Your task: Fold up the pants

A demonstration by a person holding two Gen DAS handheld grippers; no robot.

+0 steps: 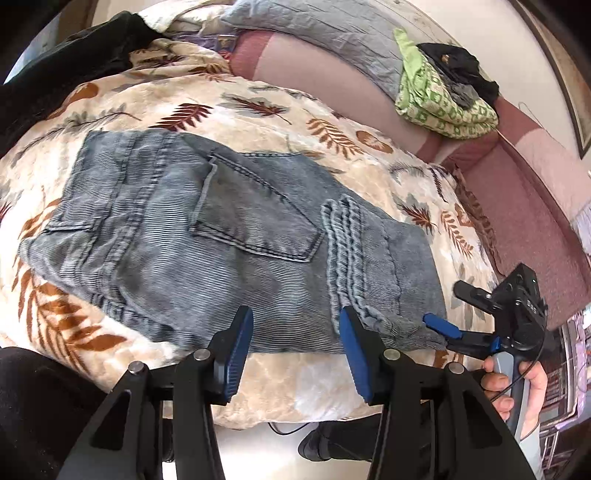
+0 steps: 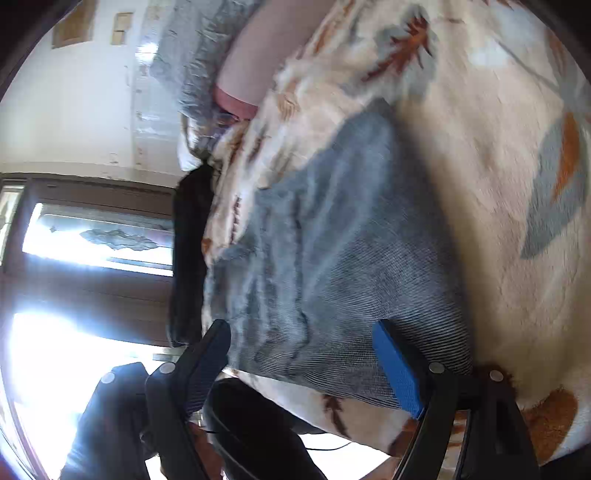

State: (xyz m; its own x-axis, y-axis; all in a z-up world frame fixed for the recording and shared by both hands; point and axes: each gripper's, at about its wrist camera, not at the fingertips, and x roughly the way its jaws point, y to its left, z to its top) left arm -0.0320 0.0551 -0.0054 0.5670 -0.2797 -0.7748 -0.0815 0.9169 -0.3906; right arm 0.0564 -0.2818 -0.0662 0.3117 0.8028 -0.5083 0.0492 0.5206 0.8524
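Grey-blue jeans (image 1: 207,229) lie folded on a cream blanket with leaf print (image 1: 280,110), back pocket up and the hems laid over the right part. My left gripper (image 1: 297,341) hovers at the jeans' near edge, jaws open, no cloth pinched between the blue pads. My right gripper (image 1: 450,308), held in a hand (image 1: 517,384), stands open just off the jeans' near right corner. In the right wrist view the jeans (image 2: 332,258) fill the middle. The right gripper (image 2: 303,354) is open over their near edge, with its pads clear of the cloth.
A green patterned cloth (image 1: 439,99) with dark garments on it lies on the pink mattress (image 1: 524,206) at the back right. A grey pillow (image 1: 332,33) sits behind. A black garment (image 1: 70,70) lies at the far left. A foot (image 1: 325,443) stands on the floor below.
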